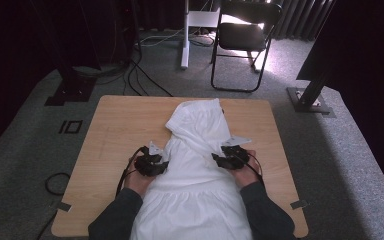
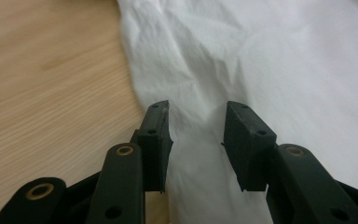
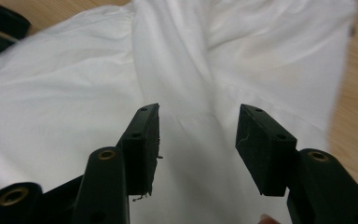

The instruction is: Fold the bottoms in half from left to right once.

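A white garment (image 1: 195, 165) lies spread down the middle of the wooden table (image 1: 115, 130), with a narrower folded part at the far end. My left gripper (image 1: 155, 162) sits at the garment's left edge and my right gripper (image 1: 225, 157) at its right edge. In the left gripper view the jaws stand apart over creased white cloth (image 2: 242, 60), and nothing is pinched between the pads (image 2: 154, 135). The right gripper view shows the same: open jaws above a fold of the cloth (image 3: 186, 70), pads (image 3: 265, 144) bare.
A black folding chair (image 1: 245, 40) and a white table leg (image 1: 185, 35) stand beyond the table on grey carpet. Dark stands flank the far corners, with cables on the floor. Bare wood (image 2: 42, 84) lies left of the garment. The person's dark sleeves (image 1: 120, 215) enter from below.
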Demonstrator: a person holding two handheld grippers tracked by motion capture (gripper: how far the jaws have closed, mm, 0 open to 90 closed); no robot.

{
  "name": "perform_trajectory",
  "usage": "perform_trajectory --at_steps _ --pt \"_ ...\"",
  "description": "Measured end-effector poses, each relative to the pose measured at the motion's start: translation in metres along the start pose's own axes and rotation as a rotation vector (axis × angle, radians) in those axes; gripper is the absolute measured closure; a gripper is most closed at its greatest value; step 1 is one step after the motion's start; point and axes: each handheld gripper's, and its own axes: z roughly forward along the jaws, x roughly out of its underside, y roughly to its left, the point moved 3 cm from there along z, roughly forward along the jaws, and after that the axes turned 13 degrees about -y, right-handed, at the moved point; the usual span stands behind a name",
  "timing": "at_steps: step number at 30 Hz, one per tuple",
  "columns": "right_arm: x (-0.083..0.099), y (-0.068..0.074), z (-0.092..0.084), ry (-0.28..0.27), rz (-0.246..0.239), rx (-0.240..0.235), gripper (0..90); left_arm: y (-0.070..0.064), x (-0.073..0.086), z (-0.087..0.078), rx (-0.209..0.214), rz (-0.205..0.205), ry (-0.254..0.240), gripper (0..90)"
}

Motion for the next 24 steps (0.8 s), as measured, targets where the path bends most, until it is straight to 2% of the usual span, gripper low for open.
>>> perform_trajectory --at_steps 2,3,5,6,7,9,11,12,13,14,16,17,19,21,22,24 --pt "-0.001 0.006 0.017 0.017 0.002 0.004 45.9 0.001 0.002 0.004 0.009 -0.036 -0.029 61.1" --pt "0.000 0.011 0.024 0.029 -0.012 0.010 43.9 0.002 0.002 0.004 0.009 -0.041 -0.028 61.0" --pt "0.003 0.017 0.037 0.068 -0.061 0.020 38.6 0.003 0.003 0.004 -0.014 -0.037 -0.022 61.4" --pt "0.004 0.018 0.042 0.079 -0.087 0.025 38.6 0.004 0.004 0.004 -0.007 -0.043 -0.031 61.5" --pt "0.006 0.019 0.050 0.110 -0.114 0.035 41.4 0.004 0.004 0.004 -0.006 -0.043 -0.033 61.8" --pt "0.007 0.013 0.054 0.123 -0.155 0.065 60.3 0.004 0.006 0.003 -0.009 -0.043 -0.045 62.8" --pt "0.002 -0.003 0.050 0.107 -0.115 0.110 76.5 0.004 0.007 0.003 -0.010 -0.044 -0.055 63.0" --pt "0.000 -0.011 0.047 0.091 -0.106 0.139 79.4 0.004 0.007 0.003 -0.010 -0.045 -0.058 63.0" --pt "-0.002 -0.022 0.043 0.078 -0.100 0.196 82.5 0.004 0.007 0.003 -0.011 -0.047 -0.061 63.0" --pt "-0.002 -0.034 0.039 0.064 -0.069 0.236 83.7 0.004 0.007 0.003 -0.010 -0.045 -0.060 63.0" --pt "0.003 -0.060 0.033 0.050 0.029 0.283 83.8 0.004 0.007 0.003 -0.010 -0.045 -0.061 63.6" --pt "0.006 -0.068 0.032 0.049 0.066 0.279 82.9 0.003 0.007 0.003 -0.011 -0.045 -0.064 64.2" --pt "0.019 -0.083 0.033 0.058 0.173 0.263 79.8 0.003 0.008 0.003 -0.011 -0.045 -0.069 65.2" --pt "0.028 -0.088 0.036 0.073 0.216 0.247 78.6 0.002 0.009 0.002 0.000 -0.041 -0.072 67.5" --pt "0.033 -0.088 0.037 0.082 0.227 0.237 79.2 0.001 0.009 0.002 0.014 -0.035 -0.070 72.0" --pt "0.037 -0.087 0.036 0.056 0.244 0.227 80.0 -0.002 0.009 0.001 0.020 -0.022 -0.066 80.3"
